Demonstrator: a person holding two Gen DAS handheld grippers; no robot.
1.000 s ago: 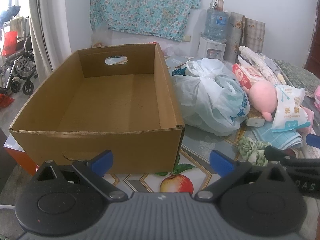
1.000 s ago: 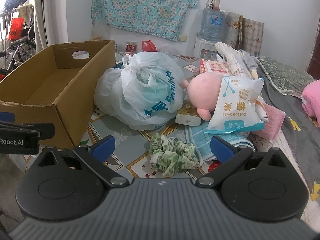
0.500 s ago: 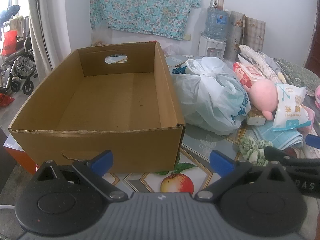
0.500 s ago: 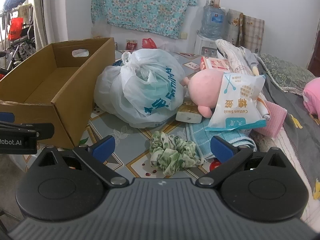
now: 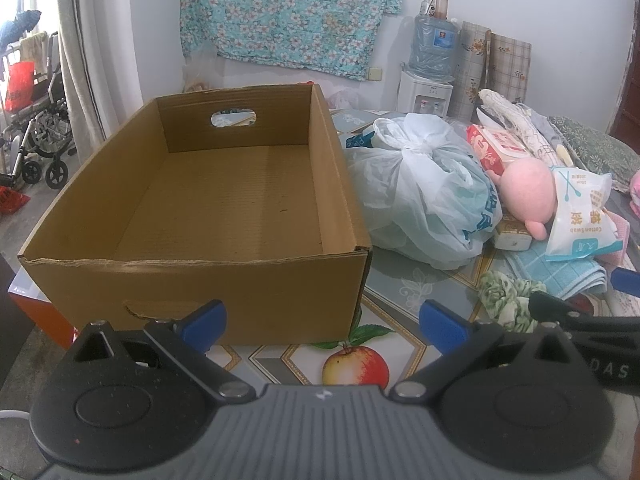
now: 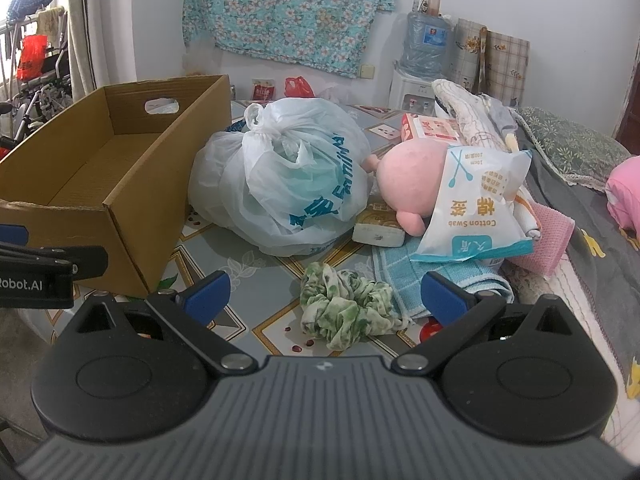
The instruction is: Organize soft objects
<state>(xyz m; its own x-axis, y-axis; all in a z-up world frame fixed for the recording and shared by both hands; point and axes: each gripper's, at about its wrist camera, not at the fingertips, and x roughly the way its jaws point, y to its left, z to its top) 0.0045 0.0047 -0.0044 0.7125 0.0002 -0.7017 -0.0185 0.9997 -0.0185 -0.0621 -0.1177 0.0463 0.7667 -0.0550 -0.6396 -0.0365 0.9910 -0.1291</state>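
Note:
An empty cardboard box (image 5: 192, 292) (image 6: 132, 208) stands on the table's left side. To its right lie a tied white plastic bag (image 5: 424, 196) (image 6: 288, 176), a pink plush toy (image 5: 528, 188) (image 6: 408, 176), a cotton swab pack (image 5: 580, 216) (image 6: 476, 208), a blue towel (image 5: 560, 272) (image 6: 404, 272) and a green patterned scrunchie (image 5: 504, 300) (image 6: 344, 308). My left gripper (image 5: 322, 320) is open, just before the box's front wall. My right gripper (image 6: 326, 294) is open, with the scrunchie on the table between its fingertips.
A pink cloth (image 6: 548, 240) and a red-and-white packet (image 6: 432, 128) lie at the pile's right and back. A water dispenser (image 6: 420, 64) stands by the wall. A wheelchair (image 5: 36, 132) is on the floor at the left. Bedding (image 6: 600, 208) borders the table's right.
The right gripper has moved slightly forward toward the scrunchie. The left view has hardly shifted. Both grippers stay open.

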